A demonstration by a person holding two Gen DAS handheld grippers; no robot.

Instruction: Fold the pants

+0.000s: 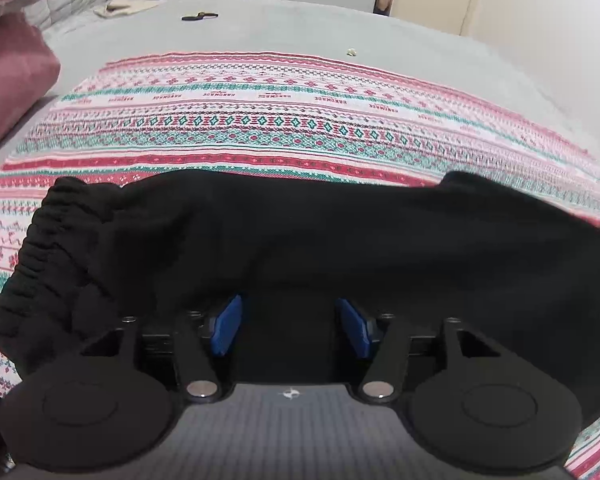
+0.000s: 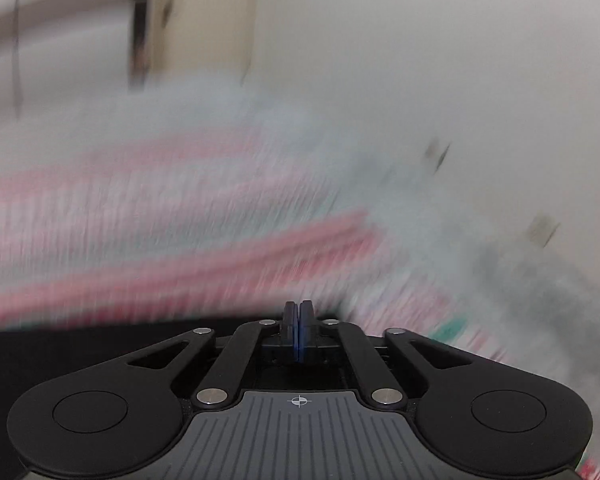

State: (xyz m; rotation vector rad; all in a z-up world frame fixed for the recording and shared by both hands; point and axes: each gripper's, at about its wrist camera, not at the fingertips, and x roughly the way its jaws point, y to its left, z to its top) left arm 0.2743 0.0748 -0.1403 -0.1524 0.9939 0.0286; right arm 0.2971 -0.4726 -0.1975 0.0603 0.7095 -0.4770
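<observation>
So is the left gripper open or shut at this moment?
Open. The left gripper's blue pads stand well apart, nothing pinched between them; the black pants lie just ahead on the patterned blanket.

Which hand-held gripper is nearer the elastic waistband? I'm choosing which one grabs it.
Left. The left hand-held gripper sits open against the pants, waistband beside it. The right hand-held gripper is shut; its view shows no waistband.

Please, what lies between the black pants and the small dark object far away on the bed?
In the left wrist view, the patterned blanket and then bare grey sheet lie between the pants and the dark object.
</observation>
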